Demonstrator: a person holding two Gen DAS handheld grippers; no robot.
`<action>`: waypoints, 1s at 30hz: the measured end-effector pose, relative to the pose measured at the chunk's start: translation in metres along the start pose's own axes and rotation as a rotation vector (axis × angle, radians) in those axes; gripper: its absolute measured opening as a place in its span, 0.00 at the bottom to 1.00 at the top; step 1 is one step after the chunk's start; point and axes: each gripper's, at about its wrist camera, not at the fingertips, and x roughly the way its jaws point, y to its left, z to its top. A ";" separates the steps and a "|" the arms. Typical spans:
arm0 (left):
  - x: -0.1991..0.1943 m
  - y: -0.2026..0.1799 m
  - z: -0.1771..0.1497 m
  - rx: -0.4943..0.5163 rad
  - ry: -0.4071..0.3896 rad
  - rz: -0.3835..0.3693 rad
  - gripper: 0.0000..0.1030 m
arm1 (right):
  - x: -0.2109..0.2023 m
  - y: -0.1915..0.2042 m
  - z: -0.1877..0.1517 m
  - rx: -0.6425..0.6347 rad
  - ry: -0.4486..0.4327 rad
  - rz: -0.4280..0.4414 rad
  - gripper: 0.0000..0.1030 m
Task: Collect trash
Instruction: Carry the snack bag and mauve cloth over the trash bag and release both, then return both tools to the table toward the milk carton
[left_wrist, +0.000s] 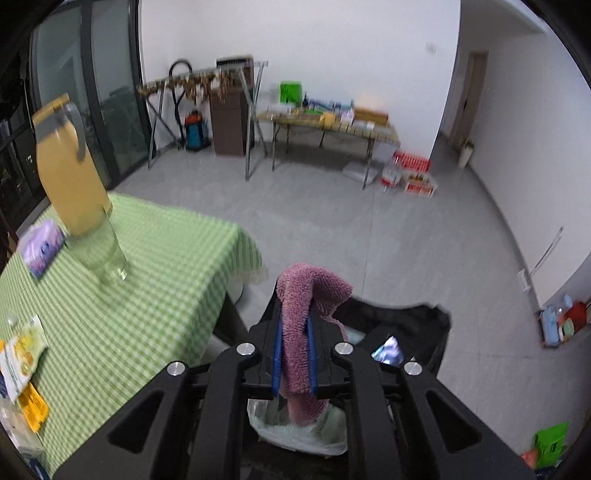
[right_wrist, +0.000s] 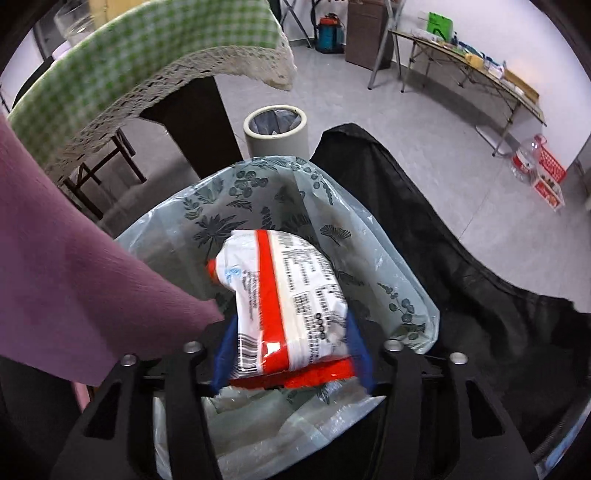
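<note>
Left gripper (left_wrist: 294, 345) clamped on pink cloth (left_wrist: 300, 332); right gripper (right_wrist: 291, 350), jaws apart around white-and-red wrapper (right_wrist: 284, 295), poised above patterned trash bag (right_wrist: 402, 266), likely for dropping.

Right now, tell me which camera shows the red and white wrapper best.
The right wrist view. There the red and white wrapper fills the centre, between the right hand-held gripper's blue pads, over the leaf-printed bin bag. The left wrist view does not show the wrapper; the pink cloth fills its middle.
</note>
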 end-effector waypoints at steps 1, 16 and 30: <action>0.013 0.000 -0.006 -0.001 0.022 0.005 0.11 | 0.001 -0.001 -0.001 0.013 -0.001 0.007 0.55; 0.098 0.026 -0.086 -0.103 0.267 0.029 0.61 | -0.003 -0.001 -0.015 0.031 0.002 -0.044 0.67; -0.014 0.087 -0.087 -0.136 -0.019 0.087 0.88 | -0.091 0.022 0.018 -0.037 -0.180 -0.109 0.71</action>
